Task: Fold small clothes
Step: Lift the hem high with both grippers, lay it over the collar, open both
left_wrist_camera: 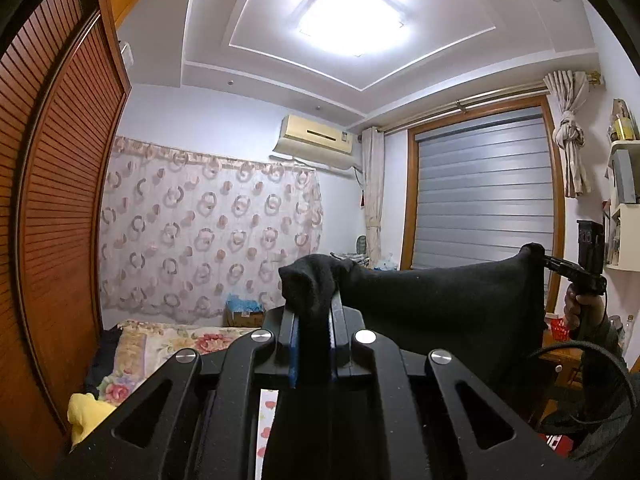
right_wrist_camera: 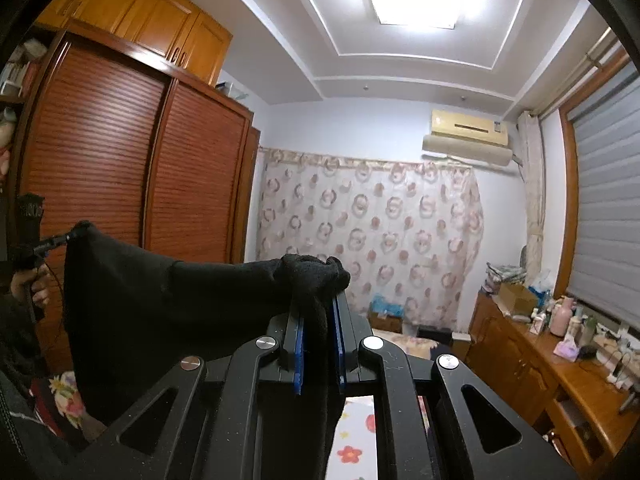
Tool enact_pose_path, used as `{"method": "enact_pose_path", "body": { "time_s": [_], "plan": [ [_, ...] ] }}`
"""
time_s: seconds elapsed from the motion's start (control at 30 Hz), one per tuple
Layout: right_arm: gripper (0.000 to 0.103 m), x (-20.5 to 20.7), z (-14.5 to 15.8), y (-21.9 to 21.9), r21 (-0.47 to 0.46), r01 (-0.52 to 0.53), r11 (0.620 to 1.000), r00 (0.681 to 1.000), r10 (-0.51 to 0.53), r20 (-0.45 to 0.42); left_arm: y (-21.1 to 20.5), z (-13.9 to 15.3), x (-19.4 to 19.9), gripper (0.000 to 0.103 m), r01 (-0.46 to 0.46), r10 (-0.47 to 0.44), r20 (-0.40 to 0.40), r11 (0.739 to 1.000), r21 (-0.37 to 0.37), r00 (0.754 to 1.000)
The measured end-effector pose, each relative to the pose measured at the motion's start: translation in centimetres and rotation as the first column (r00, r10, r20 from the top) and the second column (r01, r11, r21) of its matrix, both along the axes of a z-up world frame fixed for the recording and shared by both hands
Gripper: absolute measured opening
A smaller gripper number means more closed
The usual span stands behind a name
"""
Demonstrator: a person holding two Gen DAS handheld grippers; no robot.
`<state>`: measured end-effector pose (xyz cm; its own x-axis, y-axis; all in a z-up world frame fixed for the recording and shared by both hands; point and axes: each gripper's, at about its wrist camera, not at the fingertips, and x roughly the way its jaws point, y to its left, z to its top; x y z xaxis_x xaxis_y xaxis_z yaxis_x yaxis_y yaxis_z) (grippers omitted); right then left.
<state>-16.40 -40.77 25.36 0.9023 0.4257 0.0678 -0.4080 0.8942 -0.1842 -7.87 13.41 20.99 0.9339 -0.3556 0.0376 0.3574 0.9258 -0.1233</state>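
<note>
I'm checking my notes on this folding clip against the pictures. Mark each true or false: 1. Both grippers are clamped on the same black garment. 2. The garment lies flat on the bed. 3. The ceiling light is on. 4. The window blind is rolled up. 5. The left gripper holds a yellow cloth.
1. True: the left gripper and right gripper pinch one black garment.
2. False: it hangs stretched in the air between them.
3. True: the ceiling light glows.
4. False: the window blind is down.
5. False: it holds the black garment.

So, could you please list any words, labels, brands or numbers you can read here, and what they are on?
None can be read.
Air conditioner: a small dark mark, too blurred.
Red box: white marks, too small.
Bottles on the wooden counter: labels too small.
</note>
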Motion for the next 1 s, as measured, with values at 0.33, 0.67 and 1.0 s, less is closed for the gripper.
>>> {"method": "enact_pose_path", "body": {
  "time_s": [0.33,0.67,1.0],
  "plan": [
    [0.012,8.1,-3.9,2.8,-0.034,0.072,0.997,0.994,-0.075,-0.086,-2.0,-3.1,9.6,0.012,-0.026,0.033,-0.116,0.998,0.064,0.993],
    [0.012,30.9,-14.6,4.3,-0.097,0.196,0.976,0.873,-0.218,-0.437,-5.3,-14.9,27.9,0.011,-0.049,0.123,-0.372,0.978,0.204,0.92],
    [0.021,39.8,-19.7,8.3,-0.135,0.276,0.951,0.775,-0.304,-0.553,-7.1,-19.5,32.9,0.02,-0.067,0.189,-0.487,0.964,0.256,0.853]
  ]
}}
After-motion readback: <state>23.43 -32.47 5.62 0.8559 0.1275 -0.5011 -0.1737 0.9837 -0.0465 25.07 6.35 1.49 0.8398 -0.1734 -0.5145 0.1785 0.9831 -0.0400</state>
